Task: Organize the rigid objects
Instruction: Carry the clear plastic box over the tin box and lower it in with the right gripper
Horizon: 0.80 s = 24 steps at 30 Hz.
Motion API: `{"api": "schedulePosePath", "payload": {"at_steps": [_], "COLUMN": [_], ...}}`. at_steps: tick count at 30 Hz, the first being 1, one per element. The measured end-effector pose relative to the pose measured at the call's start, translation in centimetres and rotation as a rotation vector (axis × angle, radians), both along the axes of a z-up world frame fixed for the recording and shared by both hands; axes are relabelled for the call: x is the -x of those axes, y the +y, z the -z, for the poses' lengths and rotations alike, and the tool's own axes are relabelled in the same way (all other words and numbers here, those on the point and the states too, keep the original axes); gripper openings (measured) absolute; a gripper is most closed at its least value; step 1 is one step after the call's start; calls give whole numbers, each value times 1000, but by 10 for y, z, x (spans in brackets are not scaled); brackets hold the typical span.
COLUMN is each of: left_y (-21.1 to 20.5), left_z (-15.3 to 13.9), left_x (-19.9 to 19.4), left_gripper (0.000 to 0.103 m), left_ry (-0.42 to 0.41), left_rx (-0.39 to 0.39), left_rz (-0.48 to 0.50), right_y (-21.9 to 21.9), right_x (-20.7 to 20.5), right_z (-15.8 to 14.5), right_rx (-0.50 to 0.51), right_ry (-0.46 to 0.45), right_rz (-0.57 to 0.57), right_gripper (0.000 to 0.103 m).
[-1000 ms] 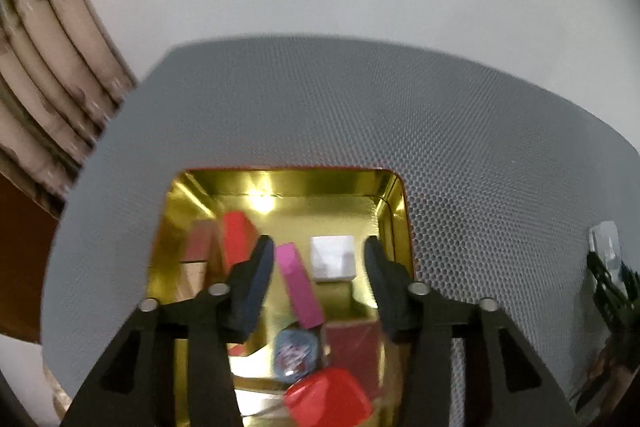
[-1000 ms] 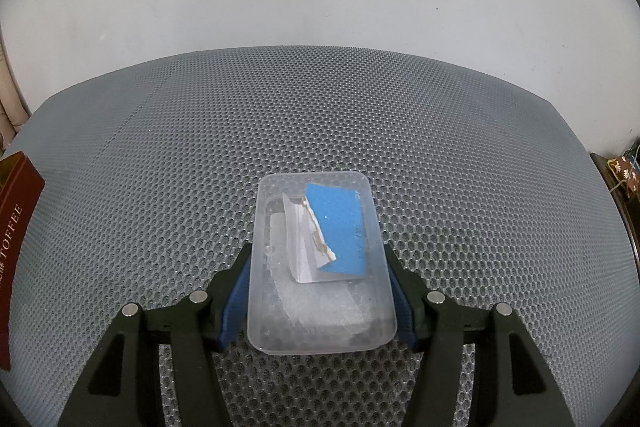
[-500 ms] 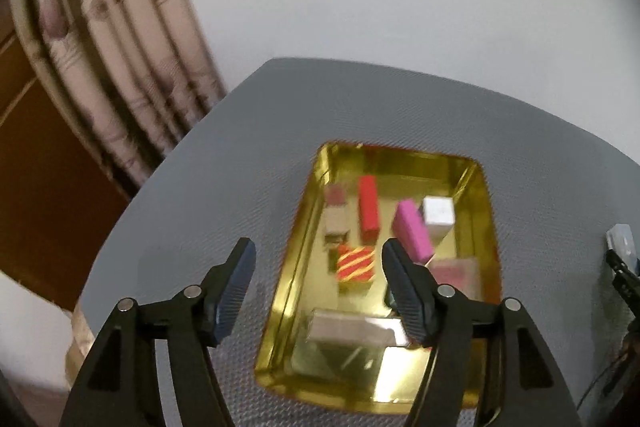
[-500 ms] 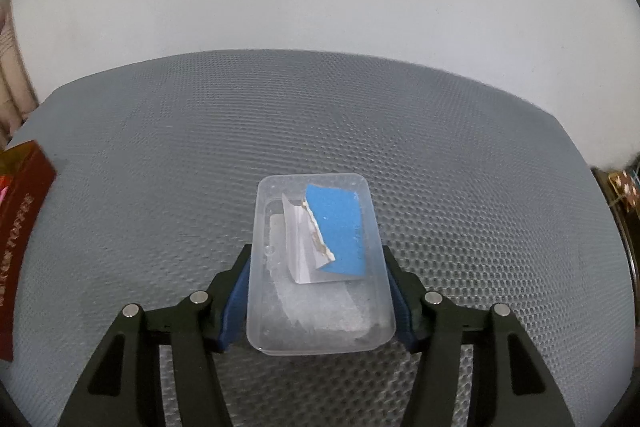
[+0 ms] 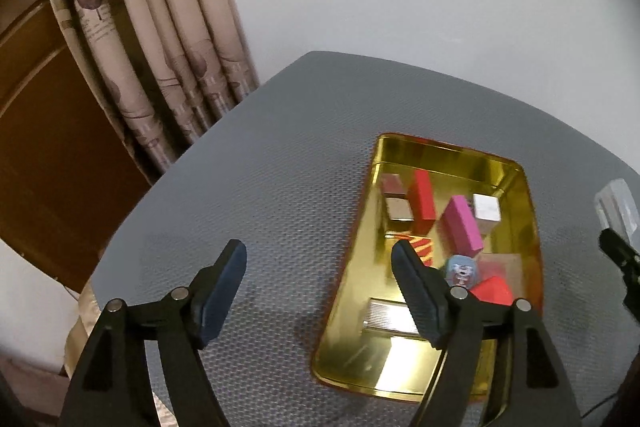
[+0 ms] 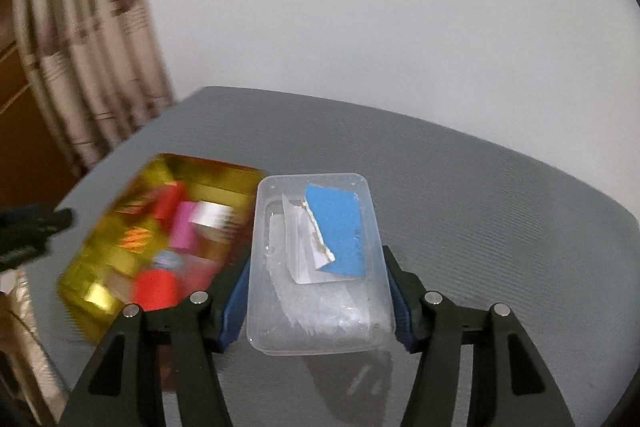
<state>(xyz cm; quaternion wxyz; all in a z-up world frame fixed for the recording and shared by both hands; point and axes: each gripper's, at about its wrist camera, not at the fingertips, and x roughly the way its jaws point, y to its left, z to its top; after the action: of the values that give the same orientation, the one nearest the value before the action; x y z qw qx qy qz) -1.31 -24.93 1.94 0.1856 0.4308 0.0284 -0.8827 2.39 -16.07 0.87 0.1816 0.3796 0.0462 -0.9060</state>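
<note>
An open gold tin [image 5: 360,347] lies on the grey mesh mat and holds a red block [image 5: 422,205], a pink block [image 5: 460,229], a white cube [image 5: 486,213], a striped block [image 5: 422,249] and other small pieces. My left gripper [image 5: 320,259] hangs over the tin's left rim and the mat. Its jaws are opening and nothing is between them. My right gripper [image 6: 318,275] is shut on a clear plastic box [image 6: 320,307] with a torn blue label [image 6: 336,227] inside. It holds the box above the mat, just right of the blurred tin [image 6: 100,291].
A patterned curtain [image 5: 160,47] and brown wood panelling [image 5: 48,147] stand beyond the mat's left edge, with a white wall behind. Bare mat [image 6: 500,207] stretches to the right of the box. The left gripper's tip [image 6: 36,223] shows at the right wrist view's left edge.
My left gripper drew back out of the tin toward the left and its jaws widened, leaving the pink block in the tin. My right gripper lifted the clear box toward the tin.
</note>
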Motion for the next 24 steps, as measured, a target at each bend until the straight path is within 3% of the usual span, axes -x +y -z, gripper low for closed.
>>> {"api": "schedulePosePath", "payload": {"at_steps": [5, 13, 24], "left_y": [-14, -18, -22], "left_z": [6, 9, 13], "left_x": [1, 0, 0], "left_gripper": [74, 74, 76], "left_ry": [-9, -13, -21], "left_rx": [-25, -29, -26], "left_rz": [-26, -46, -45], "right_y": [-78, -152, -168], "right_x": [-1, 15, 35], "right_z": [-6, 11, 29], "right_rx": [-6, -75, -111], "right_ry": [-17, -65, -89], "right_rz": [-128, -167, -144], "right_gripper": [60, 60, 60]}}
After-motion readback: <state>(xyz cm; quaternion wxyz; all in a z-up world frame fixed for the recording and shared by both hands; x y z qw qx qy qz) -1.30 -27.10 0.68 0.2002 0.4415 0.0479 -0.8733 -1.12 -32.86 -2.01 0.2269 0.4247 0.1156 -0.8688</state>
